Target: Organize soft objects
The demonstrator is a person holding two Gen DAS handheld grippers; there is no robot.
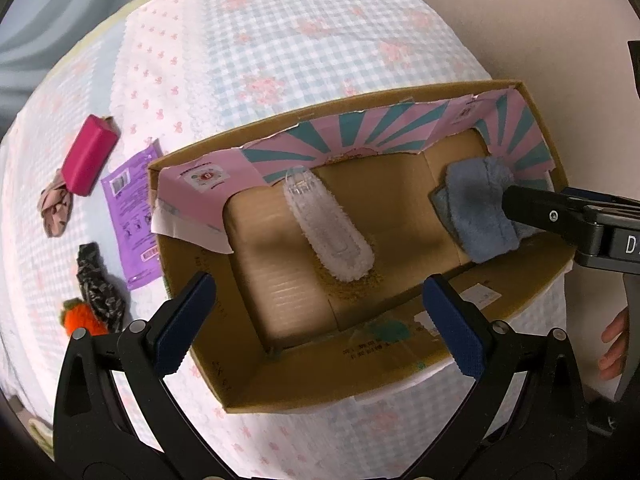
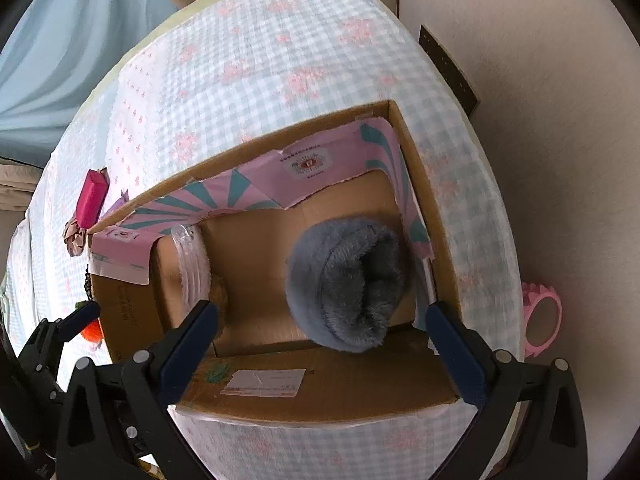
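We see the blue plush cloth [image 2: 348,284] at center right, inside the cardboard box [image 2: 424,200]. It looks light and soft; we would pinch a thick fold. Our right gripper [image 2: 322,330] and left gripper [image 1: 316,312] are both released.

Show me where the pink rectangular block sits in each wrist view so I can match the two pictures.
Left wrist view: the pink rectangular block lies at the left on the checkered cloth, outside the cardboard box, overlapping a crumpled pinkish fabric piece.
Right wrist view: the same block shows at the far left edge, just beyond the box's left corner.
Shared landmark: the blue fuzzy cloth at the right end of the box.
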